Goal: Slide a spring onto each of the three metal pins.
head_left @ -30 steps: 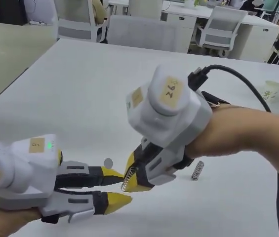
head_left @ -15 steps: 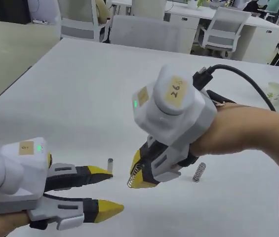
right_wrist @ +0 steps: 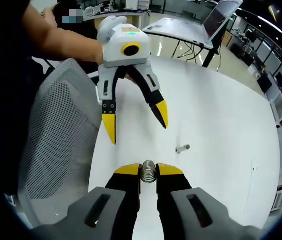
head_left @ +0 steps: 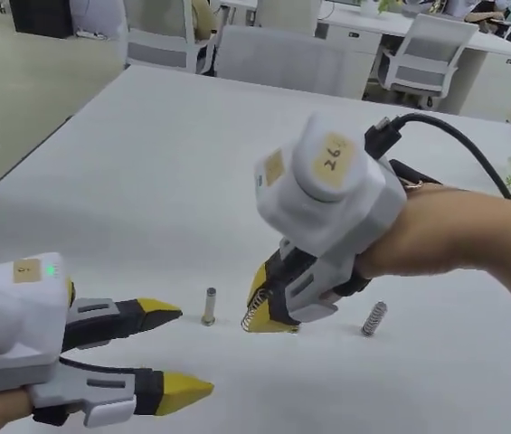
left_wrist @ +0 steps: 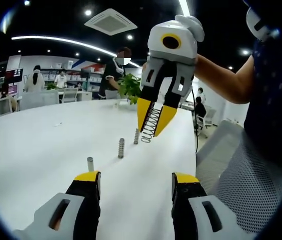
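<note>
Two sets of tongs are over the white counter (head_left: pixel 192 163), and we start with the nearest. The left tongs (head_left: pixel 193 351) sit low at our side with the yellow-tipped jaws spread wide and nothing between them, pointing across the counter. Just beyond their upper tip, a bare pin (head_left: pixel 209 306) stands upright on the surface. Right beside that pin, a little apart from it, the right tongs (head_left: pixel 269 322) point steeply down with their tips close to the counter. Their jaws are closed on a spring (head_left: pixel 253 312), which they grip by its side so that its coils show between the yellow tips. In the right gripper view we look at this spring end-on between the two jaws. Past the bare pin, the left gripper view shows two upright springs (left_wrist: pixel 121 148) in a row with it. We cannot tell whether a pin runs through either one. Farther off, beyond the counter's far edge, we see office chairs (head_left: pixel 413 54) and desks.
</note>
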Available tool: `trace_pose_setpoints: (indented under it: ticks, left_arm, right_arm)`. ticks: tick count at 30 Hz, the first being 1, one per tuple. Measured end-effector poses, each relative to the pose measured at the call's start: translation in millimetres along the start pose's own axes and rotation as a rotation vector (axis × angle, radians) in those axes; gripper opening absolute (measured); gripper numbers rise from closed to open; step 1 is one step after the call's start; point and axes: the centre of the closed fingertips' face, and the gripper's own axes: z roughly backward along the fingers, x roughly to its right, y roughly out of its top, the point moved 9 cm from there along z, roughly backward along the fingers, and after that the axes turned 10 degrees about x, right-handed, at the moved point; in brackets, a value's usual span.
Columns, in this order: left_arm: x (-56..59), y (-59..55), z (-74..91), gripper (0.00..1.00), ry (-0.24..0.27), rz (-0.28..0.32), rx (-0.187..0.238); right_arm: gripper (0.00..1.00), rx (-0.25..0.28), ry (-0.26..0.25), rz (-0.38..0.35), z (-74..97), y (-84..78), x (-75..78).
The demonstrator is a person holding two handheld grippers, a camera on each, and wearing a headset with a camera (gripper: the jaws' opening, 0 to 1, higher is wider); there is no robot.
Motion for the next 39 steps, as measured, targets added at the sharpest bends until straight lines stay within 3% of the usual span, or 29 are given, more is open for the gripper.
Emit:
trace_pose_setpoints:
  ticks: [18,24,28,39]
  left_arm:
    - [-0.8,-8.3,12.6,0.61,0.066,-0.007,-0.021]
    - [1.3,-13.1,13.8,0.63,0.067,-0.051,-0.072]
    - [1.1,-13.7,14.3,0.63,0.068,-0.054,-0.075]
    - [0.1,-11.4,14.9,0.63,0.071,-0.097,-0.092]
  right_arm:
    - [0.09,-0.027,-0.026,0.028,-10.3,5.7,31.7]
    - [0.09,-0.044,-0.039,0.029,-17.3,5.6,43.6]
    - [0.09,-0.040,-0.046,0.023,-21.1,7.2,50.4]
    - [0.09,-0.060,-0.034,0.001,-45.5,5.2,65.9]
